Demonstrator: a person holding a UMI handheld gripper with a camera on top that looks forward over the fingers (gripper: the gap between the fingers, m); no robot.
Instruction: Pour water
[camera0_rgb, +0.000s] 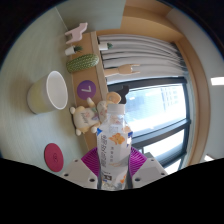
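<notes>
A: Where was the bottle (113, 150)?

B: Right between the fingers, its neck pointing ahead towards the window (160, 105). The cup (48, 92) stood well off to one side of it on the table (25, 55), mouth open, not under the neck at all

A: So how should the pour have gone, in your view?

B: I'd judge the neck needed carrying across until it sat over the cup's mouth, and only then a slow tilt, with the lip kept close above the rim so the stream didn't miss. Whether the cap was off I couldn't tell, and that wanted checking first

A: And the gripper (118, 165)?

B: Its jaws were clamped on the bottle. One purple pad (92, 161) pressed its labelled side and the other pressed the far side, with no gap showing, so the opening was just the bottle's width

A: Anything nearby to mind?

B: A small toy figure (84, 118) stood just beside the bottle's neck, a purple disc (87, 88) with a number lay between it and the cup, and a pink disc (53, 155) lay nearer the fingers
</notes>
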